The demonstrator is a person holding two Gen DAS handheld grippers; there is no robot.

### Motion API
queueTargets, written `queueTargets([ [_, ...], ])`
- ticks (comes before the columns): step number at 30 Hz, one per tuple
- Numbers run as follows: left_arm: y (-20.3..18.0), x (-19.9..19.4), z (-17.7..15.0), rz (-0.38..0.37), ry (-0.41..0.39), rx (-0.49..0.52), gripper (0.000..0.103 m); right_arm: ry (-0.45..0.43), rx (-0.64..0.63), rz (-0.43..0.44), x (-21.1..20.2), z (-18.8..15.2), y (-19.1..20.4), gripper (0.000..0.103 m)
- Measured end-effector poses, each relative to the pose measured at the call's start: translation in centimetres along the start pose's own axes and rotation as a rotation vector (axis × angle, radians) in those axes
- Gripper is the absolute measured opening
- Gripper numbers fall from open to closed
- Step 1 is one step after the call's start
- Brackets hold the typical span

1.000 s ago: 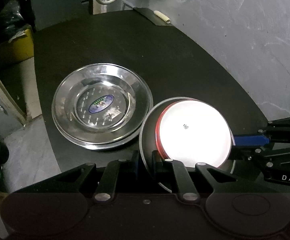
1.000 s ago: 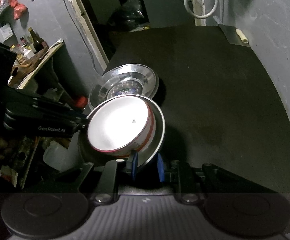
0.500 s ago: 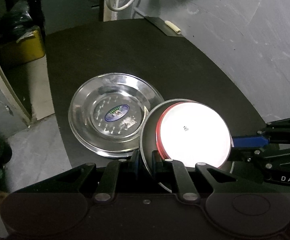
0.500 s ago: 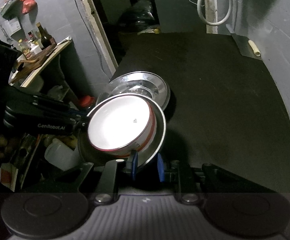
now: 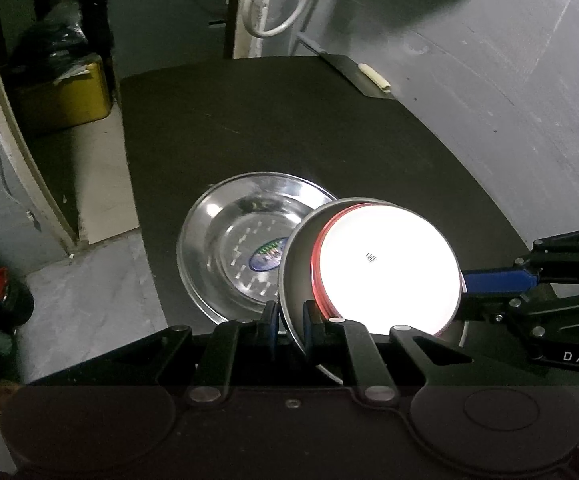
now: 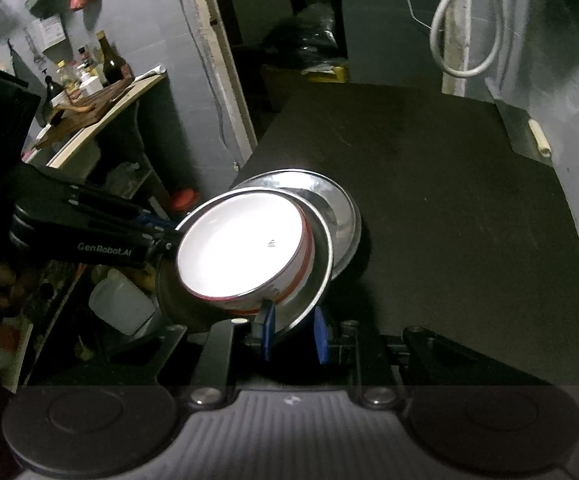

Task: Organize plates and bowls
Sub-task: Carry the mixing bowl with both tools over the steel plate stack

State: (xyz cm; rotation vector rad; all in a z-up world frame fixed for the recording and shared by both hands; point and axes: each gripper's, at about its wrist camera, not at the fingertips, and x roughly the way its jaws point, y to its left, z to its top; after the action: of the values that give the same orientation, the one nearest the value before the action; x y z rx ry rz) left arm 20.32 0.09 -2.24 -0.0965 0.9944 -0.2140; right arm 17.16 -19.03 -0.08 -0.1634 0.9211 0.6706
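Pinching the thin rim of a steel plate (image 5: 295,272) between its dark pads, the left gripper (image 5: 289,322) holds it tilted above the table (image 5: 249,128). The right gripper (image 6: 291,334), with blue pads, straddles the same plate's (image 6: 317,276) opposite rim; its left pad touches the rim, the right pad stands apart, so whether it grips I cannot tell. Inside the plate sits a round white bowl (image 5: 385,272) with a red band on its outer wall, smooth and glaring under light. Just beyond, partly overlapped, a second shiny steel plate (image 5: 233,240) lies flat on the matte black table, an oval sticker (image 5: 267,260) at its centre. A grey wall (image 5: 489,92) borders the table.
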Motion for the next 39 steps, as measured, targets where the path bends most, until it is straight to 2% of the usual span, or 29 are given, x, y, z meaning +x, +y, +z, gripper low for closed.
queueTargets([
  [13,2.1,1.1,1.4,0.027,0.000,-0.032,0.012,0.009,-0.040,0.015,2.2,2.6,0.1,0.024],
  [39,4.6,4.8,4.0,0.026,0.033,-0.020,0.012,0.031,-0.008,0.005,5.4,4.1,-0.9,0.024],
])
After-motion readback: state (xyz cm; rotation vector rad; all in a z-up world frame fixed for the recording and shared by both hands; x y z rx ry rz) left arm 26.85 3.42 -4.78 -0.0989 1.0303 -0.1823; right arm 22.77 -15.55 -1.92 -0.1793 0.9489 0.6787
